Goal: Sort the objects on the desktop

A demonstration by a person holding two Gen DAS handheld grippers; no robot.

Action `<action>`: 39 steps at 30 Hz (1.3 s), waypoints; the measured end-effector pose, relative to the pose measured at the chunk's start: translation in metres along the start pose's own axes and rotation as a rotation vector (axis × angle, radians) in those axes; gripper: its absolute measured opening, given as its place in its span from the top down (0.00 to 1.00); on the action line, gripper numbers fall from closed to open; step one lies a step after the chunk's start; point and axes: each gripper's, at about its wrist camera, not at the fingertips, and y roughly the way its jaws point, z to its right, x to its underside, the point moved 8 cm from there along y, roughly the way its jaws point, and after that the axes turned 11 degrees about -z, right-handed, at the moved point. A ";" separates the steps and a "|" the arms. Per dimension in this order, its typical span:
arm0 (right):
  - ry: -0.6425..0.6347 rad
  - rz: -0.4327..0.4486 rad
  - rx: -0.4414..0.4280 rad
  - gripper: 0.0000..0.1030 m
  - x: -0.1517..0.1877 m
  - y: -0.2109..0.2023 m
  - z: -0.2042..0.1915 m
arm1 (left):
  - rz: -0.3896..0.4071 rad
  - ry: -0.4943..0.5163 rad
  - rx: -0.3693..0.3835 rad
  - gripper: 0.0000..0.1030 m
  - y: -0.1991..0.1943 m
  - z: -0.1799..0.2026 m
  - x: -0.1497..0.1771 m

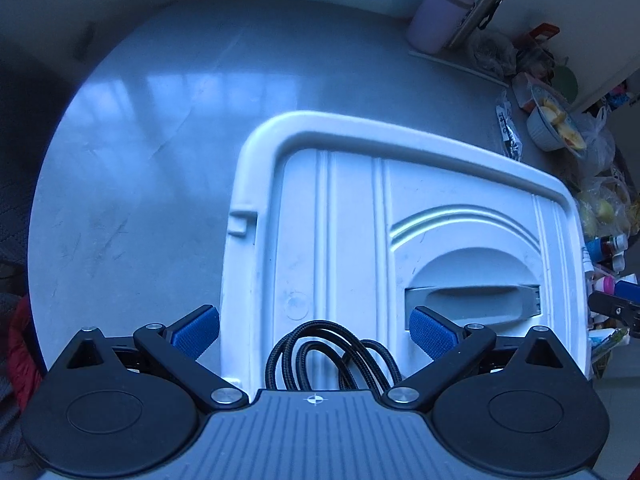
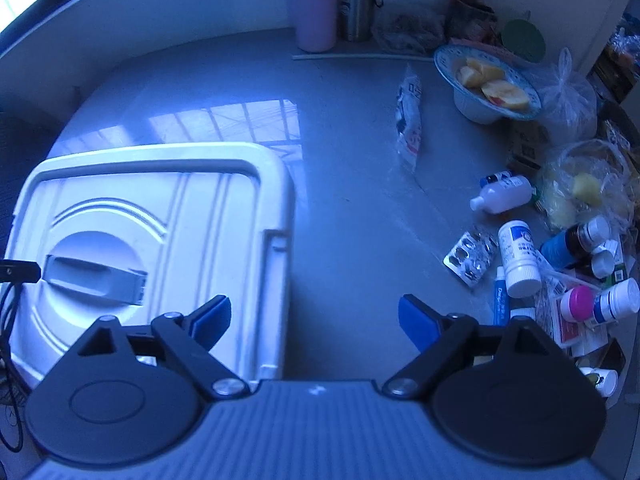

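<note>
A: Medicine bottles lie in a loose cluster at the right edge of the desk, well apart from the white storage box.

B: Confirm the position of the box.

A: White storage box sits on the desk with its lid closed and the grey handle folded flat in its recess. A coil of black braided cable rests on the lid at its near edge.

B: State of the left tool?

A: Left tool hovers over the lid, blue pads spread wide, nothing between them. The cable lies below, between the pads, but is not gripped.

B: And the right tool?

A: Right tool is also spread wide and holds nothing. It hangs above bare desk just beside the right edge of the box.

B: List other items in the cluster.

A: A foil blister pack lies near the bottles. A pink-capped bottle rests on flat cartons. Further back: a bowl of cut fruit, a pink flask and a steel flask beside it against the wall.
</note>
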 end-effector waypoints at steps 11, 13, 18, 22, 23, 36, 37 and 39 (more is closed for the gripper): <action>0.003 -0.094 0.048 0.11 0.002 0.018 -0.016 | -0.014 0.003 -0.012 0.00 0.007 0.002 0.002; 0.007 -0.081 0.021 0.17 0.004 0.017 -0.019 | -0.015 0.006 -0.016 0.00 0.007 0.002 0.003; 0.030 -0.085 -0.043 0.20 0.003 0.018 -0.022 | -0.018 0.008 -0.022 0.00 0.008 0.005 0.001; 0.058 -0.080 -0.031 0.22 0.001 0.017 -0.014 | -0.019 -0.001 -0.030 0.00 0.006 0.003 0.003; 0.064 -0.081 -0.028 0.22 0.001 0.016 -0.010 | -0.017 -0.003 -0.035 0.00 0.006 0.003 0.003; 0.109 -0.050 0.000 0.18 0.010 0.012 -0.005 | 0.014 0.022 -0.080 0.00 0.000 0.009 0.007; 0.107 -0.056 0.001 0.18 0.012 0.013 -0.007 | 0.018 0.026 -0.083 0.00 -0.001 0.010 0.008; 0.116 -0.049 0.001 0.18 0.017 0.015 -0.010 | 0.029 0.012 -0.072 0.00 -0.001 0.009 0.010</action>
